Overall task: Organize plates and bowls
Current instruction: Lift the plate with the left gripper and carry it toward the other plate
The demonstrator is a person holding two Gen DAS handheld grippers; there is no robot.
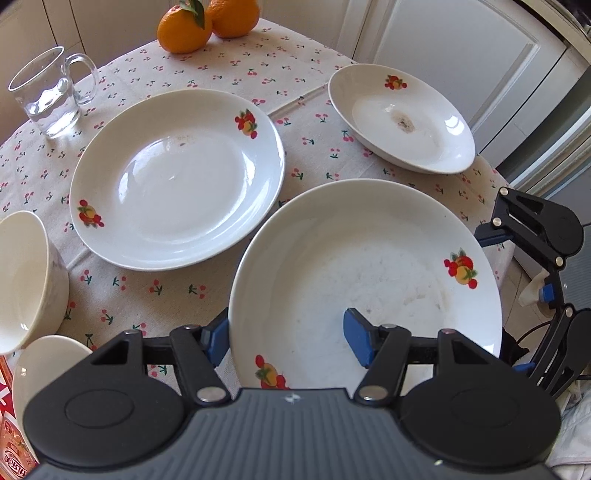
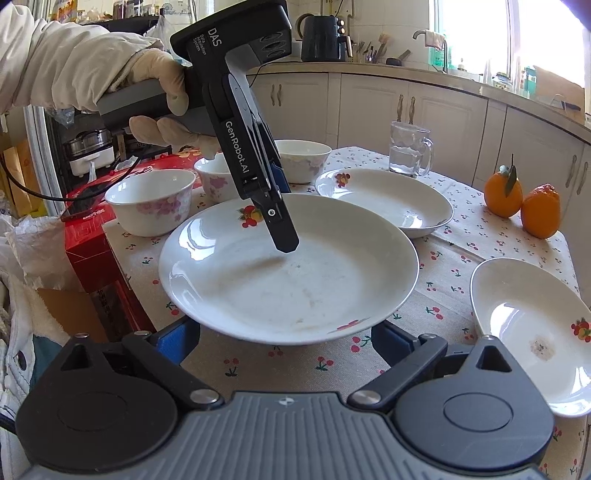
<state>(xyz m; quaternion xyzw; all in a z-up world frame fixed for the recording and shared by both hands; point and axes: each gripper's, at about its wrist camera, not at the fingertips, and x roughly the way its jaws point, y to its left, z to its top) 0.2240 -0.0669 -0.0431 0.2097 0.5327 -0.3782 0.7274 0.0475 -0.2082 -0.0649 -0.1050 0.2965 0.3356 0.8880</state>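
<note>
A white plate [image 1: 369,266] with fruit decals is in my left gripper [image 1: 286,332], which is shut on its near rim, one blue pad inside the plate and one outside. In the right wrist view this plate [image 2: 288,277] hangs a little above the cherry-print cloth, with the left gripper [image 2: 282,214] coming down onto its far rim. My right gripper [image 2: 284,343] stands open, its blue pads on either side of and below the plate's near edge, not touching it. The right gripper [image 1: 511,301] also shows at the plate's right side.
A second plate [image 1: 173,181] and a stained oval dish [image 1: 399,118] lie on the cloth. Three bowls [image 2: 151,206] stand at the left by a red box [image 2: 92,240]. A glass mug [image 1: 48,96] of water and two oranges [image 1: 207,22] stand farther back.
</note>
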